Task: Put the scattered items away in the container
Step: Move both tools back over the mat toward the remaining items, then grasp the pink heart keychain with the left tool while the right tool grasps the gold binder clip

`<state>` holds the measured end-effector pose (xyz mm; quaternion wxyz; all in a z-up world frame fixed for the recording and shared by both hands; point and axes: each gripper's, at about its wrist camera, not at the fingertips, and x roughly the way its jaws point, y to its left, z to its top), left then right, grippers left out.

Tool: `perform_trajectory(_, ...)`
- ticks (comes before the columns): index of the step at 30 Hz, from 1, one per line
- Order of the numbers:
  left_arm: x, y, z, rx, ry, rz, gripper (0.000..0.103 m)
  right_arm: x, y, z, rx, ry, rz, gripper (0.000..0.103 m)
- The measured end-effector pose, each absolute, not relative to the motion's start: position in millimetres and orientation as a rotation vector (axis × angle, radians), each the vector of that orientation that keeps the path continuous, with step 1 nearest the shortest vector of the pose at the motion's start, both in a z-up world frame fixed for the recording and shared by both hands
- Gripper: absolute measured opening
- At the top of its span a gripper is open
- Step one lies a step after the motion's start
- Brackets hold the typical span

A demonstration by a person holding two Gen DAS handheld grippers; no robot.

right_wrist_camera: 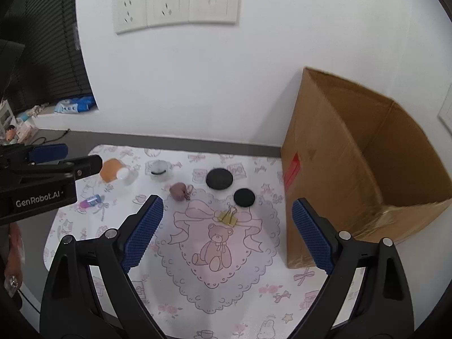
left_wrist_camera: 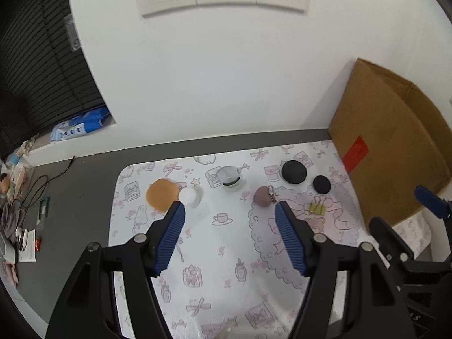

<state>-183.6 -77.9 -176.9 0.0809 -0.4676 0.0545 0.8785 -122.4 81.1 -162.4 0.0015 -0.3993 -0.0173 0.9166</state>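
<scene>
Small items lie scattered on a patterned mat [right_wrist_camera: 214,296]. From left to right they are an orange bottle [left_wrist_camera: 162,195] with a white cap, a clear jar [left_wrist_camera: 230,179], a mauve pouch [left_wrist_camera: 262,196] with a keyring, a large black disc [left_wrist_camera: 293,171], a small black disc [left_wrist_camera: 321,184] and a gold binder clip [left_wrist_camera: 319,207]. A pink and blue stick [right_wrist_camera: 90,201] lies near the mat's left edge. My left gripper [left_wrist_camera: 230,207] hangs open above the mat, nearer than the jar. My right gripper [right_wrist_camera: 227,202] is open wide above the binder clip [right_wrist_camera: 227,217], holding nothing.
An open cardboard box [right_wrist_camera: 353,169] stands on the mat's right side against the white wall, its mouth facing up. Grey desk [left_wrist_camera: 79,197] with cables and clutter lies left of the mat. Wall sockets [right_wrist_camera: 175,5] sit above.
</scene>
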Motion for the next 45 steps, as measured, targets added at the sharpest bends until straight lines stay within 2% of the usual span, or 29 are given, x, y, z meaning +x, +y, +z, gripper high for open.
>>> perform_trajectory(13, -235.5, -50.4, -286.3, -1.477, 0.199, 2.547, 0.065, -170.0, 95.1, -264.4, -1.410, -0.013, 2.774, 0.094)
perform_trajectory(18, -244.5, -46.9, -313.1, -1.478, 0.200, 2.571, 0.065, -182.9, 98.5, -293.9, -1.447, -0.001, 2.750, 0.094)
perform_trajectory(25, -248.8, -46.9, -320.9, -1.419, 0.142, 2.562, 0.067, -194.8, 100.3, -318.6, -1.483, 0.012, 2.744, 0.094)
perform_trajectory(30, -251.0, -47.2, -323.3, -1.411, 0.121, 2.548, 0.077, -198.4, 99.5, -330.4, -1.504, 0.026, 2.746, 0.094)
perform_trajectory(37, -255.9, -42.0, -335.1, -1.443, 0.082, 2.452, 0.077, -199.7, 96.2, -338.5, -1.498, 0.005, 2.751, 0.094)
perform_trajectory(42, -251.5, -26.8, -341.3, -1.406, 0.233, 2.480, 0.088, -200.4, 96.3, -338.2, -1.481, -0.008, 2.755, 0.094)
perform_trajectory(45, -256.0, -32.2, -341.4, -1.424, 0.197, 2.480, 0.093, -200.4, 96.3, -338.1, -1.470, -0.006, 2.760, 0.095)
